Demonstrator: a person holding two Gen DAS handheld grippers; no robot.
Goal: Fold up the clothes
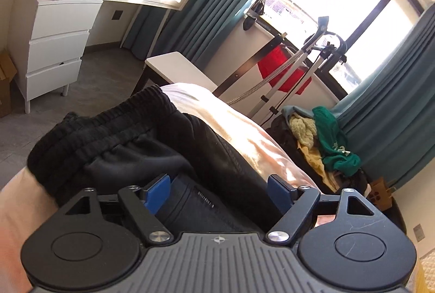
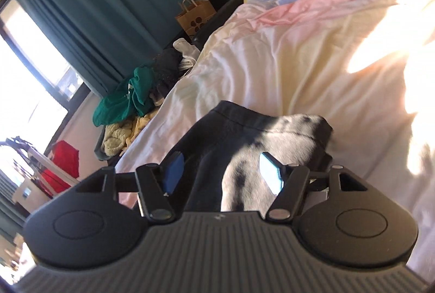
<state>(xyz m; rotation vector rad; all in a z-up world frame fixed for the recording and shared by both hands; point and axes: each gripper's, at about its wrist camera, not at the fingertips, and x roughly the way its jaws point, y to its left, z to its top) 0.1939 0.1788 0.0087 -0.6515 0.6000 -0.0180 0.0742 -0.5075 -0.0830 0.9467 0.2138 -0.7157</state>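
Left wrist view: one pair of black trousers (image 1: 130,140) lay on bed (image 1: 244,135), waistband far left. Left gripper (image 1: 217,191) stood wide, dark cloth between blue pads, not pinched.

Right wrist view: same trousers (image 2: 244,135) on bed (image 2: 299,61); right gripper (image 2: 225,170) spread wide, cloth between pads, unclamped. Clothes heap (image 2: 130,99) far left.

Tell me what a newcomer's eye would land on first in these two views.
First, the black trousers lying on the pale bedding, their elastic waistband bunched just ahead of the open left claw; the open right claw straddles the other end. Next, the blaze of sun on the bed's right side, and the green garment atop a heap of clothes by the teal curtain.
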